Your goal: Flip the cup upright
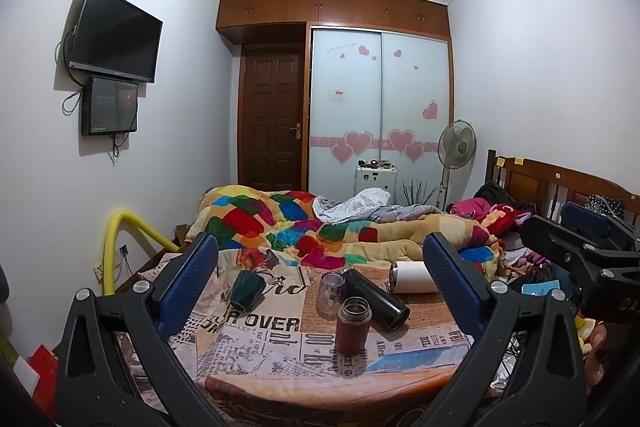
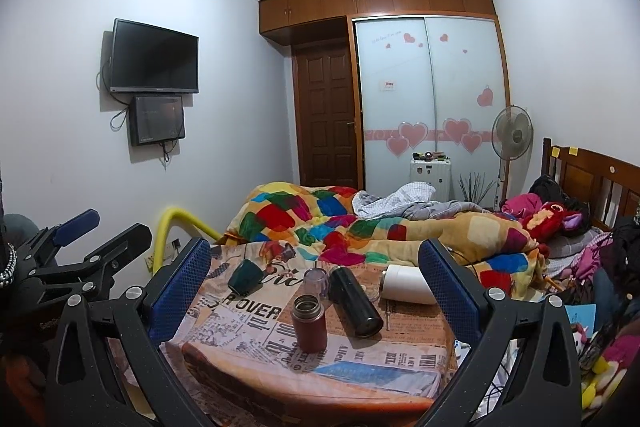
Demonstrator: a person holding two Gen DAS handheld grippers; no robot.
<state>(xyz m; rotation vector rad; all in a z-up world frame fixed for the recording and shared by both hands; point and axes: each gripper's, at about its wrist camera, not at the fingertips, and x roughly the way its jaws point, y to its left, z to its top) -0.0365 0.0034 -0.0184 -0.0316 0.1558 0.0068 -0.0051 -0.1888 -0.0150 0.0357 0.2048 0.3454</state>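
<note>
Cup-shaped things number five on the newspaper-print surface [image 1: 256, 351], so which one the task means is a judgement. From the left wrist view: a dark green cup [image 1: 246, 289] lies tipped over at the left, a clear plastic cup [image 1: 330, 293] stands mouth-down mid-surface, a black flask [image 1: 376, 301] lies on its side touching it, a white tumbler [image 1: 414, 277] lies on its side behind, and a maroon flask [image 1: 353, 325] stands upright, open-topped. The left gripper [image 1: 320, 291] has its jaws spread wide and empty, well short of everything. I judge the clear cup the likeliest target: light, thin-walled, smooth, likely to slip or flex, so a gentle squeeze across its mid-body seems best.

From the right wrist view, the right gripper [image 2: 314, 287] also hangs back with jaws wide apart, gripping nothing. The clear cup [image 2: 316, 281] sits just behind the maroon flask [image 2: 308, 323] and beside the black flask [image 2: 356, 303], crowding any approach. The green cup [image 2: 245, 277] lies apart, easier to reach; it looks stiff and heavier.
</note>
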